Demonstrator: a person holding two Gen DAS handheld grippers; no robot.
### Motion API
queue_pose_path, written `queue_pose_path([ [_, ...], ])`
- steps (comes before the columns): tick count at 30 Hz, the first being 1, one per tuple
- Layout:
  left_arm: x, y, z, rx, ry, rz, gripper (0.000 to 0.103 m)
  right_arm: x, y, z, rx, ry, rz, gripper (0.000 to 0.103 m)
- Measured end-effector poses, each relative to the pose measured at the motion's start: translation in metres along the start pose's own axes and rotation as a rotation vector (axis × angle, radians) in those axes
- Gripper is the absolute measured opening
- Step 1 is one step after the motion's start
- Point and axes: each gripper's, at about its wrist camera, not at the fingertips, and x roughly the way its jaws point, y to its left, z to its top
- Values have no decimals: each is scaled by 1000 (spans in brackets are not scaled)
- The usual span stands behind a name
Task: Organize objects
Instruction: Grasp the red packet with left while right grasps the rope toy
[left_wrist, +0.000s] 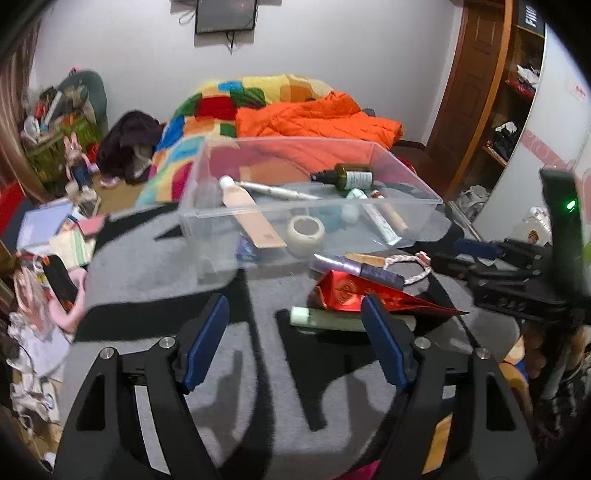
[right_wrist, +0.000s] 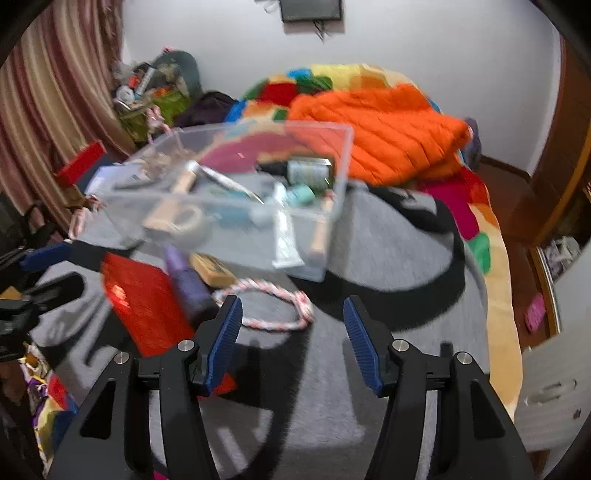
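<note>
A clear plastic bin (left_wrist: 207, 236) stands on the grey cloth (left_wrist: 155, 266). It holds a brown dropper bottle (left_wrist: 351, 176), a tape roll (left_wrist: 306, 230) and several tubes. In front of it lie a purple tube (left_wrist: 362, 271), a red packet (left_wrist: 351, 295), a pale green tube (left_wrist: 325, 320) and a pink-white rope ring (left_wrist: 419, 266). My left gripper (left_wrist: 295, 301) is open and empty, with the green tube just beyond its right finger. My right gripper (right_wrist: 291, 302) is open and empty too. The rope ring (right_wrist: 304, 308) lies just past its fingertips, and the purple tube (right_wrist: 184, 280) sits to its left.
Behind the bin, an orange duvet (right_wrist: 388, 140) and a patchwork quilt (left_wrist: 207, 107) cover the bed. Cluttered papers and toys (left_wrist: 48, 236) crowd the left side. A wooden door (left_wrist: 469, 85) and open shelves (left_wrist: 513, 125) stand to the right. The bed edge drops to the floor (right_wrist: 524, 266).
</note>
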Motion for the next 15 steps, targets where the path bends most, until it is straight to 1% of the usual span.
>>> queue_pose_path([
  [2,4,-3,1,-7,20,-17,74,6,0,-6,13,22,4,53],
  [3,6,-4,1,-10,25,-20,74,7,2,-10,16,30,23,53],
  [5,9,-6,2,-15,30,-25,74,8,11,-18,3,41,59,53],
  [9,12,-9,-1,-20,39,-40,75,9,30,-28,-25,46,96,53],
  [11,12,-10,-4,-16,37,-22,83,9,36,-31,-35,42,102,55],
  [13,15,-9,-7,-14,38,-5,84,9,42,-33,-47,36,100,59],
  [15,19,-5,-10,-25,54,-6,84,8,47,-36,-50,35,117,62],
])
